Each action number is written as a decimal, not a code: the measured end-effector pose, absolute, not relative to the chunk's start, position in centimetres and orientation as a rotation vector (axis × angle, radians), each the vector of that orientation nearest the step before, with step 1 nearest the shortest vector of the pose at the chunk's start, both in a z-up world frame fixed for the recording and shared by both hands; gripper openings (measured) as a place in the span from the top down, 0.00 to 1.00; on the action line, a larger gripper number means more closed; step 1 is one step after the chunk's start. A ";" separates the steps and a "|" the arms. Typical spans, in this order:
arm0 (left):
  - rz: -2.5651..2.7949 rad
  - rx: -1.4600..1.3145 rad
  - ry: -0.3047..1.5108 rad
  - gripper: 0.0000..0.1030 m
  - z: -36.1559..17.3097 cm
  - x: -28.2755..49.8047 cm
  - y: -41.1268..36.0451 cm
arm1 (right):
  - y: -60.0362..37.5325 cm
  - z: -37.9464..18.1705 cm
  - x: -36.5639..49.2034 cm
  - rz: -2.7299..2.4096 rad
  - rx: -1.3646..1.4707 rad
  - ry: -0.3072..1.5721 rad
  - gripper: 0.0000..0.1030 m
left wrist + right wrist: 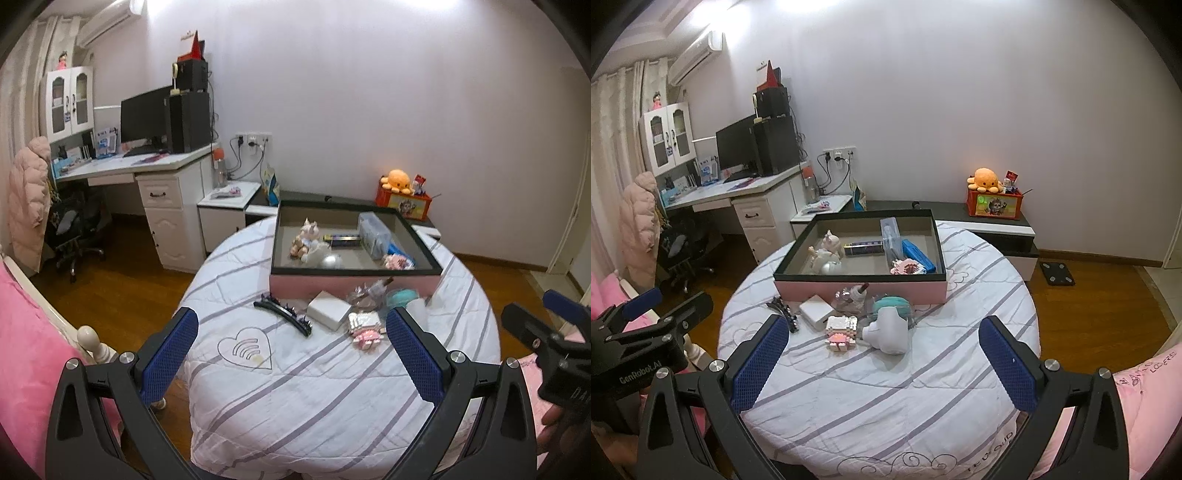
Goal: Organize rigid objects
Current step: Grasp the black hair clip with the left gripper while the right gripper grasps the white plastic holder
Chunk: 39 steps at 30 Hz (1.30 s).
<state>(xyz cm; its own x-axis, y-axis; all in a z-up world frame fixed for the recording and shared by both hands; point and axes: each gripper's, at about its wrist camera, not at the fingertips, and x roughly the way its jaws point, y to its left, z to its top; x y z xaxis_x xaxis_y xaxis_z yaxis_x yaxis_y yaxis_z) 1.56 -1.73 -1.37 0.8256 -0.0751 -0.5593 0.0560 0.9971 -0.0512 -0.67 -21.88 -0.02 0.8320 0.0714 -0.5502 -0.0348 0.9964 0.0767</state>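
Note:
A pink box [354, 286] [860, 290] with a dark rim stands on the striped bedding and holds a doll, a dark case, a clear pouch and other small items. In front of it lie a black hair clip [284, 314] [783, 310], a white box [328, 309] [816, 311], a pink block figure [364, 328] [842, 330], a perfume bottle [365, 295] [849, 295], a teal item [400, 297] [892, 301] and a white device [888, 332]. My left gripper [291, 354] is open, short of the clip. My right gripper [882, 365] is open, short of the white device. Neither holds anything.
A white desk [147, 168] with monitor, office chair [77, 232] and low dark cabinet [997, 225] with an orange crate [993, 201] line the far wall. Wood floor surrounds the bed. Pink bedding [33, 369] [1145, 387] lies at both sides.

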 end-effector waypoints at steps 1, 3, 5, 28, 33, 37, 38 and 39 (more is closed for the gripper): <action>-0.069 -0.033 0.611 0.00 -1.9 2.0 -1.7 | -21.9 -0.4 -0.4 0.054 0.062 0.595 0.00; -0.067 -0.033 0.638 0.00 -3.0 2.9 -1.7 | -22.1 -1.1 0.3 0.054 0.061 0.618 0.00; -0.057 -0.031 0.674 0.00 -4.3 3.9 -1.8 | -22.2 -2.1 1.2 0.049 0.056 0.648 0.00; 0.019 -0.074 0.942 0.00 -14.3 15.4 -1.4 | -22.4 -11.1 10.7 0.065 0.054 0.868 0.00; 0.039 -0.048 0.968 0.00 -15.1 16.7 -2.3 | -22.6 -12.0 11.8 0.064 0.052 0.881 0.02; 0.040 -0.045 0.954 0.00 -15.2 16.8 -2.4 | -22.6 -12.6 12.4 0.082 0.055 0.897 0.04; 0.037 -0.049 0.950 0.00 -15.2 16.8 -2.2 | -22.5 -12.8 12.5 0.085 0.054 0.901 0.07; 0.033 -0.052 0.945 0.01 -15.1 16.8 -2.0 | -22.5 -12.9 12.6 0.089 0.056 0.905 0.10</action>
<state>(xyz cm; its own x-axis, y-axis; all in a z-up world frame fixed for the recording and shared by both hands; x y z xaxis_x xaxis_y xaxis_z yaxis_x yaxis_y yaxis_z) 16.76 -2.04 -15.11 0.5851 0.0056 -0.8110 -0.0515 0.9982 -0.0303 12.58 -22.47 -12.92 0.6146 0.1012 -0.7823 -0.0536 0.9948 0.0865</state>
